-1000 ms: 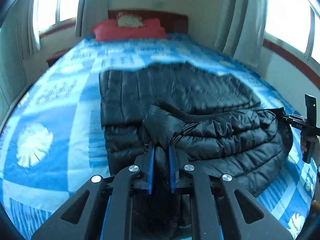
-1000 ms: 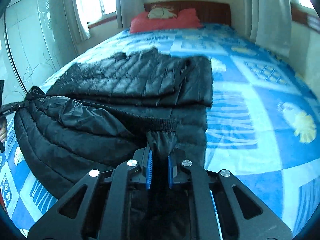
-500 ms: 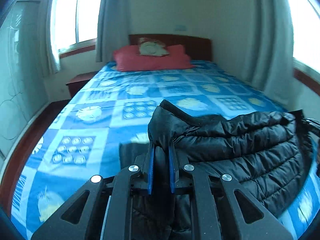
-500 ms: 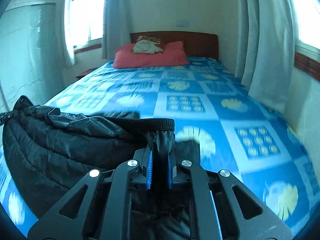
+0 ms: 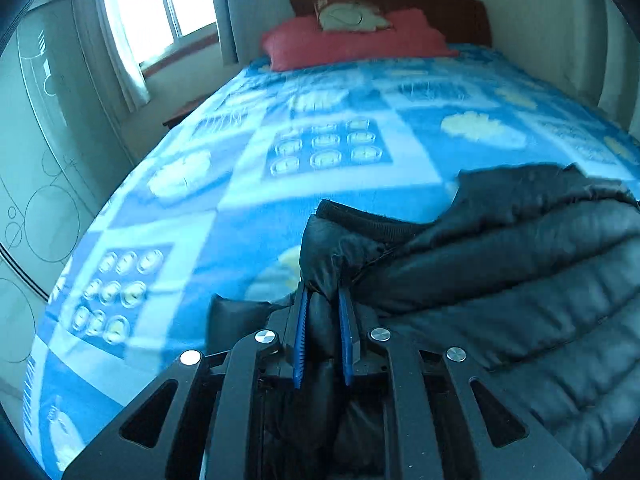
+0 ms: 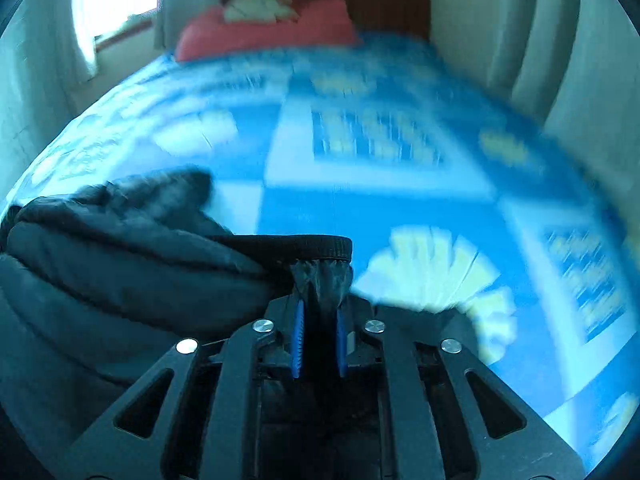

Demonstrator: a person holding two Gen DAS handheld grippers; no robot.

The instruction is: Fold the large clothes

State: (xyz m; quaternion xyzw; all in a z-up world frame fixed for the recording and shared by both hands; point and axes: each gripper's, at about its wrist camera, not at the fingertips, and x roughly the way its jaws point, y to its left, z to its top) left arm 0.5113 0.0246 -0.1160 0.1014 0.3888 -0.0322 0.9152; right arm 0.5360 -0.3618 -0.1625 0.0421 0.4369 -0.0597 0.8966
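Observation:
A black quilted puffer jacket (image 5: 520,280) lies on the blue patterned bedspread (image 5: 320,184), bunched to the right in the left wrist view. My left gripper (image 5: 323,300) is shut on a corner of its hem, with fabric pinched between the blue pads. In the right wrist view the jacket (image 6: 120,264) fills the lower left. My right gripper (image 6: 319,308) is shut on the opposite hem corner, just below the black elastic band (image 6: 304,246). The jacket's lower layers are hidden under the folded-over part.
Red pillows (image 5: 352,40) and a wooden headboard (image 5: 448,4) are at the far end of the bed. A window with curtains (image 5: 160,12) is on the left, above a wardrobe door (image 5: 40,160). A curtain (image 6: 520,32) hangs on the right wall.
Both grippers have carried the hem forward over the jacket toward the head of the bed and then tipped down; the flat lower half of the jacket is now out of sight beneath.

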